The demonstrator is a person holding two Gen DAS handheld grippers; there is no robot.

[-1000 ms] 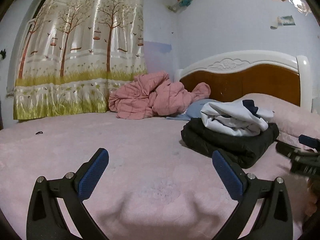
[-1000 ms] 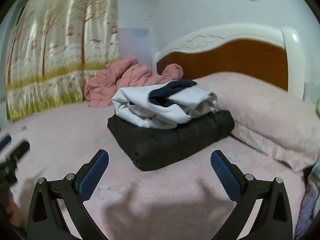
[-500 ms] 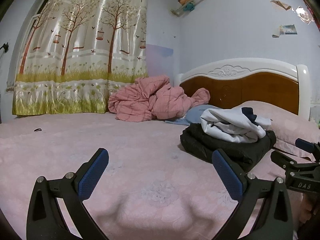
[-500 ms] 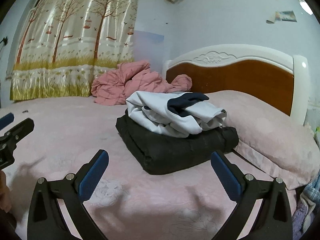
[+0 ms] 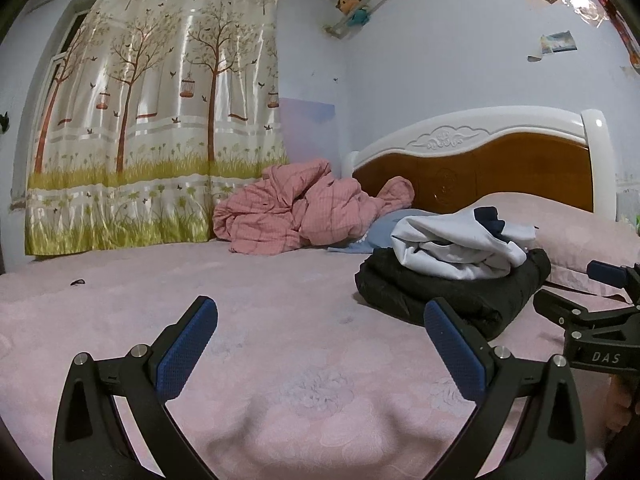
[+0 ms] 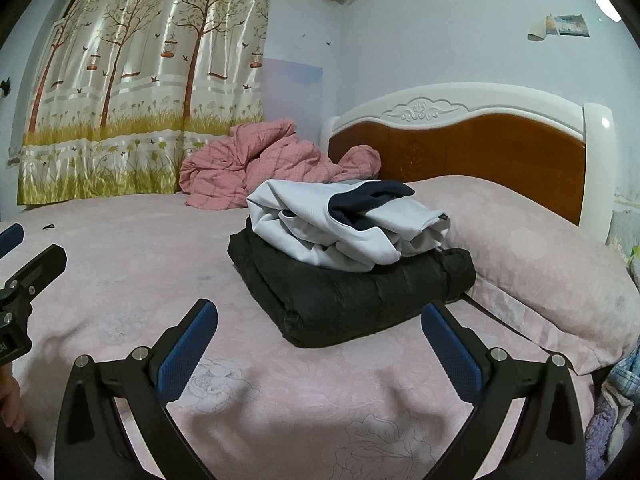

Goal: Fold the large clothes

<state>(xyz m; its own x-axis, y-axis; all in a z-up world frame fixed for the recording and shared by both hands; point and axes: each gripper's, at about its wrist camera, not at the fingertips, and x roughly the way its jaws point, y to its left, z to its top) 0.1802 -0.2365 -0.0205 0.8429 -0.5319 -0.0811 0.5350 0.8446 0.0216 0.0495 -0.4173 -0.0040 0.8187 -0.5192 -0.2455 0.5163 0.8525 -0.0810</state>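
A folded black puffer jacket [image 6: 360, 292] lies on the pink bed [image 6: 132, 280], with a folded white and navy garment [image 6: 344, 224] stacked on top. Both also show in the left wrist view, the black jacket [image 5: 432, 292] and the white garment [image 5: 456, 244]. My right gripper [image 6: 319, 340] is open and empty, held above the sheet just in front of the stack. My left gripper [image 5: 320, 340] is open and empty over bare sheet, left of the stack. The right gripper also shows at the right edge of the left wrist view [image 5: 588, 316].
A crumpled pink quilt [image 5: 304, 208] lies at the far side by the tree-print curtain [image 5: 152, 128]. A pink pillow [image 6: 532, 248] rests against the wooden headboard [image 6: 480, 148], right of the stack. A small dark object [image 5: 78, 282] lies on the sheet at far left.
Both grippers have tilted up and drawn back slightly from the stack, so more of the wall and curtain shows. Both stay open and empty; the clothes have not moved.
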